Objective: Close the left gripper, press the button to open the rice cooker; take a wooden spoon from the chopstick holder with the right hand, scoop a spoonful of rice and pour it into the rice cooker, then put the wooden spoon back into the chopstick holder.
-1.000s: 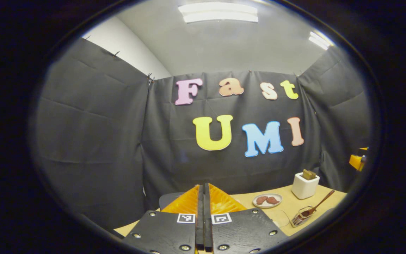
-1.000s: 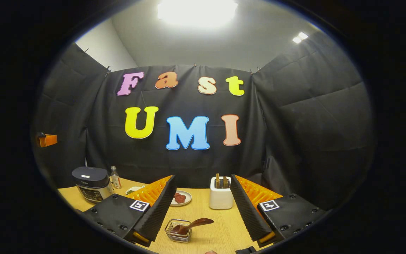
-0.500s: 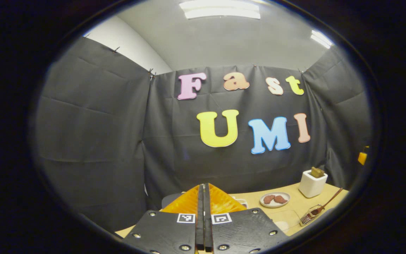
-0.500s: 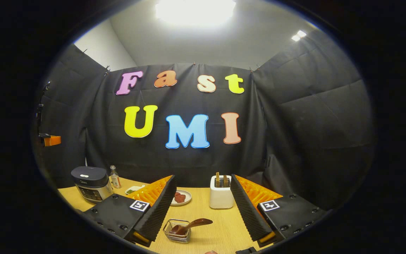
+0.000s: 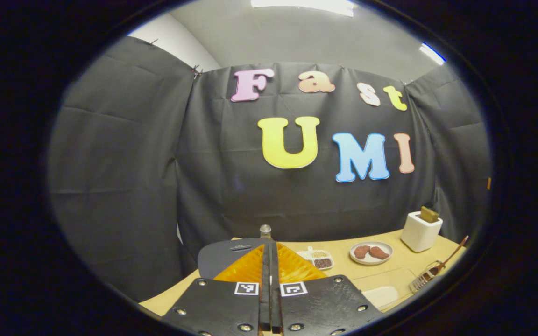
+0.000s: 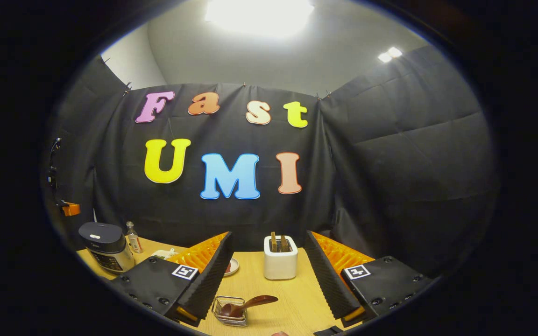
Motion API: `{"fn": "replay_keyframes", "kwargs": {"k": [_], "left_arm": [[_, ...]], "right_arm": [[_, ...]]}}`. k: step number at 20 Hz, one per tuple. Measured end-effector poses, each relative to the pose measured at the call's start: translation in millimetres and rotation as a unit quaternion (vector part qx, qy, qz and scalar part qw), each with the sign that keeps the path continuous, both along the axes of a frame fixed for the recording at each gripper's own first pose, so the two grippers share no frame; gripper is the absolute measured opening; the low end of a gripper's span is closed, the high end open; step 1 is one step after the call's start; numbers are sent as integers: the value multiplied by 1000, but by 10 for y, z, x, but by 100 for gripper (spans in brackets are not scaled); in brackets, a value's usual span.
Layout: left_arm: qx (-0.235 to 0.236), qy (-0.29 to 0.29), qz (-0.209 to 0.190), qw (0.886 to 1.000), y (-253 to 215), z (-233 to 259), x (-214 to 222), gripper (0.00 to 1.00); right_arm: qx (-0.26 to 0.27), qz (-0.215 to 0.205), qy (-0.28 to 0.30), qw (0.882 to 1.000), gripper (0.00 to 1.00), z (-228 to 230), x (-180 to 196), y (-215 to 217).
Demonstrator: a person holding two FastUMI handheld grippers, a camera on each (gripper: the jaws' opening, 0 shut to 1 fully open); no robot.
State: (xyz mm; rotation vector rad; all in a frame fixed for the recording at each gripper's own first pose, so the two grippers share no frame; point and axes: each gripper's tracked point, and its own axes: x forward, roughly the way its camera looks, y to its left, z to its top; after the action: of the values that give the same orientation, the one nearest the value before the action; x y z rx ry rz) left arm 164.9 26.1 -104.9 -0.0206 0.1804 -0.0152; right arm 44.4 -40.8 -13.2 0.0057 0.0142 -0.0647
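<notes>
Tabletop [image 6: 292, 298]: one rice cooker [image 6: 103, 245], one wooden spoon [image 6: 249, 304].

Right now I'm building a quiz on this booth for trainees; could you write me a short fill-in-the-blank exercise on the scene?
1. The left gripper is ____.
2. The right gripper is ____.
3. The wooden spoon rests in a ____ basket on the table.
4. The rice cooker has its lid ____.

Missing words: shut; open; wire; closed
</notes>
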Motion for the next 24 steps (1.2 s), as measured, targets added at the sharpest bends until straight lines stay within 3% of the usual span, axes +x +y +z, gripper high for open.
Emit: {"fn": "replay_keyframes", "kwargs": {"k": [7,15,20,24], "left_arm": [[-3,53,-15,999,-33,-718,297,3],[-14,97,-15,995,-66,-1241,328,2],[-75,129,-9,989,-95,-1363,292,4],[-9,118,-15,993,-86,-1325,341,3]], "right_arm": [[-16,-17,9,1000,97,9,91,98],[-34,-13,15,999,94,-3,157,231],[-35,-7,21,999,97,-59,162,266],[-18,4,21,1000,97,-73,181,316]]}}
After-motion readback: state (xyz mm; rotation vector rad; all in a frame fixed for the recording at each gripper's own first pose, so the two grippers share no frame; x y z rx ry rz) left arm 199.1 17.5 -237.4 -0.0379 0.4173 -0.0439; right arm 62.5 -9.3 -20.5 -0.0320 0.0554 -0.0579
